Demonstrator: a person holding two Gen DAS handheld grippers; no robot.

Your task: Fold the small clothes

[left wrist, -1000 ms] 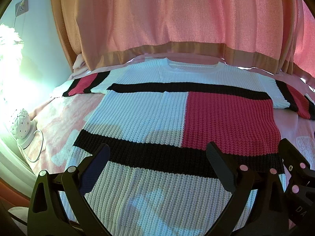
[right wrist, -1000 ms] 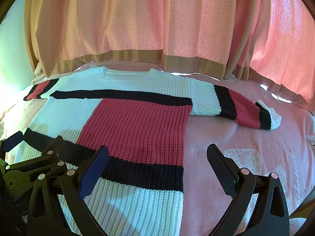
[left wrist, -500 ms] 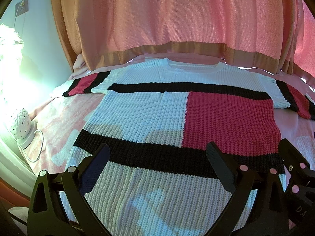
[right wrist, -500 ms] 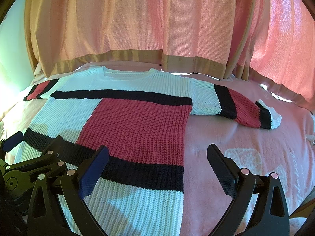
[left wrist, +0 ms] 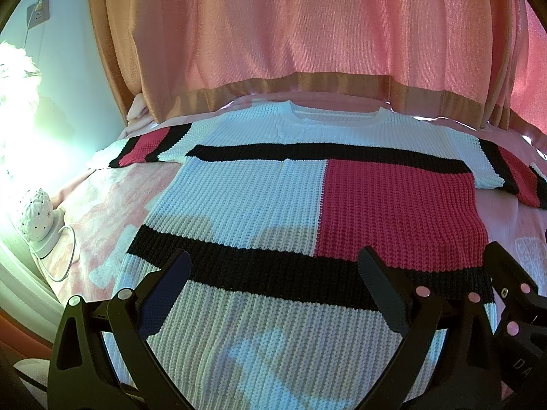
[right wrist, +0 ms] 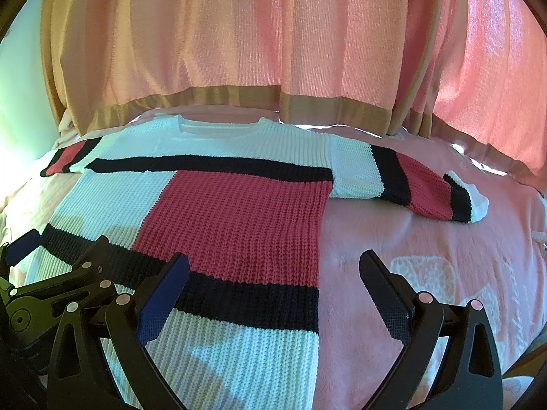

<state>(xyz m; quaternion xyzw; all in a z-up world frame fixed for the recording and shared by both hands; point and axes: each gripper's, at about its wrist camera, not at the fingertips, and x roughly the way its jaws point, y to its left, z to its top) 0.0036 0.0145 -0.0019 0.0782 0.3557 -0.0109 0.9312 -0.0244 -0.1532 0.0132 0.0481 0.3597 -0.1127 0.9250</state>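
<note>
A knitted sweater (left wrist: pixel 259 198) in white, black and red blocks lies flat and spread out on a pink bed, neck toward the curtain; it also shows in the right wrist view (right wrist: pixel 236 215). Its left sleeve (left wrist: pixel 147 145) and right sleeve (right wrist: pixel 420 184) stretch out sideways. My left gripper (left wrist: pixel 273 273) is open and empty, hovering over the lower hem area. My right gripper (right wrist: pixel 273 280) is open and empty, above the sweater's lower right edge. Each gripper shows at the edge of the other's view.
The pink blanket (right wrist: pixel 427 256) covers the bed. A pink and tan curtain (left wrist: pixel 307 34) hangs behind. A white dotted lamp (left wrist: pixel 36 215) with a cord sits at the bed's left edge, below a wall socket (left wrist: pixel 37 17).
</note>
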